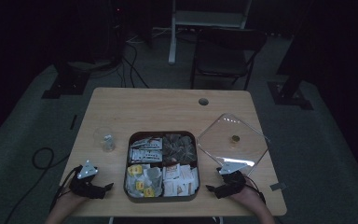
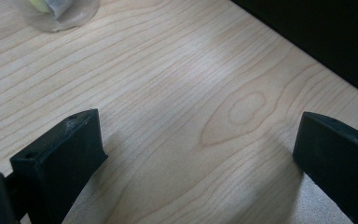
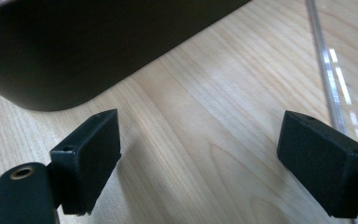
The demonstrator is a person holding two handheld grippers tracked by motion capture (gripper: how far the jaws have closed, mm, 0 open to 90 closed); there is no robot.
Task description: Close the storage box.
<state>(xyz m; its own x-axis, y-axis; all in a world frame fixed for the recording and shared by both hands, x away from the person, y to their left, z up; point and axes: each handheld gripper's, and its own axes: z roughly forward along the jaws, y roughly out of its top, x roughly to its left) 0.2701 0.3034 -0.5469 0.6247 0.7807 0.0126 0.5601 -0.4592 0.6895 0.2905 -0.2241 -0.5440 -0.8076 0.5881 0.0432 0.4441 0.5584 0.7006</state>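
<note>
A dark square tray with four compartments of tea bags and packets sits at the table's front middle. Its clear lid with a gold knob lies flat to the right. A small glass with something in it stands to the left. My left gripper rests left of the tray, open, over bare wood; the glass is ahead to its left and the tray wall to its right. My right gripper is open between the tray wall and the lid edge, holding nothing.
The wooden table has a round cable hole near its back edge. A folding chair stands behind it, and cables lie on the floor at left. A grey scrap lies near the front right corner.
</note>
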